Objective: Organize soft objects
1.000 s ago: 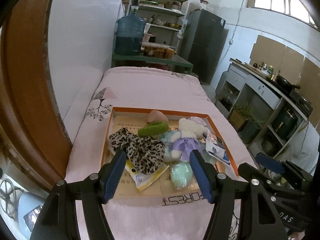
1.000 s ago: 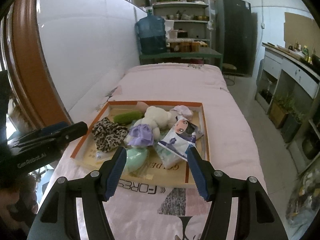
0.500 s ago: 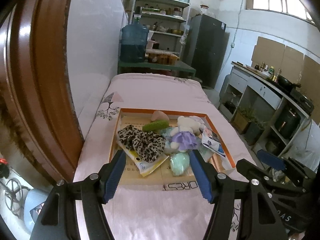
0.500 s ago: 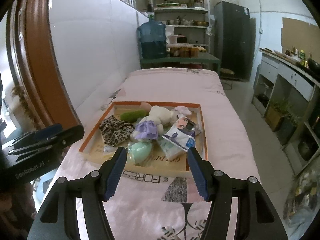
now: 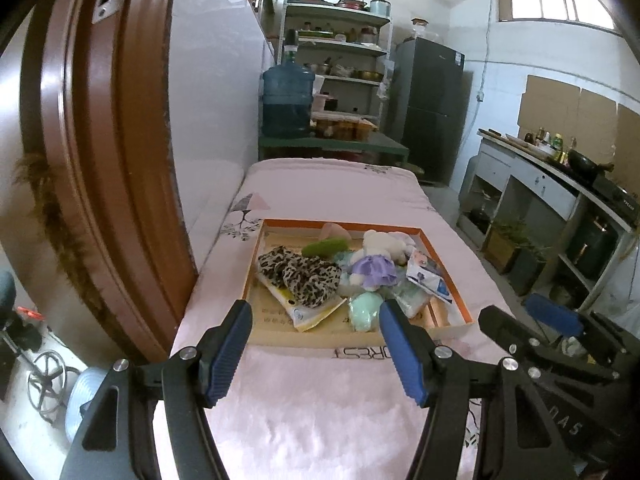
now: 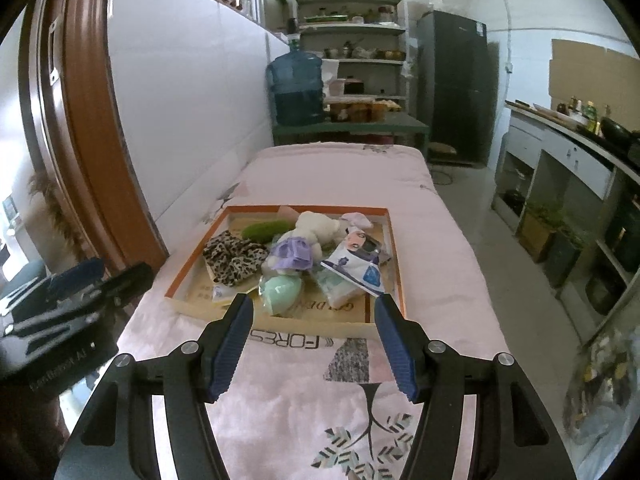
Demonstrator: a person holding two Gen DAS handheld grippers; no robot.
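Note:
An orange-rimmed shallow box (image 5: 451, 280) (image 6: 394, 252) lies on a pink bed. In it are a leopard-print scrunchie (image 5: 298, 272) (image 6: 232, 258), a green roll (image 5: 325, 247) (image 6: 266, 229), a white plush bear in a purple dress (image 5: 378, 256) (image 6: 306, 240), a mint pouch (image 5: 365, 310) (image 6: 282, 290) and a printed packet (image 5: 428, 276) (image 6: 356, 264). My left gripper (image 5: 316, 346) is open and empty, short of the box's near edge. My right gripper (image 6: 314, 340) is open and empty, also short of the box.
The pink bedspread (image 5: 332, 188) (image 6: 340, 168) runs along a white wall. A brown door frame (image 5: 100, 160) stands close on the left. A water jug (image 5: 288, 100), shelves and a dark fridge (image 5: 434, 108) are behind. A counter (image 5: 560, 184) lines the right.
Both grippers have drawn back and up from the box, which now looks smaller and farther. Both stay open and empty. The objects in the box have not moved.

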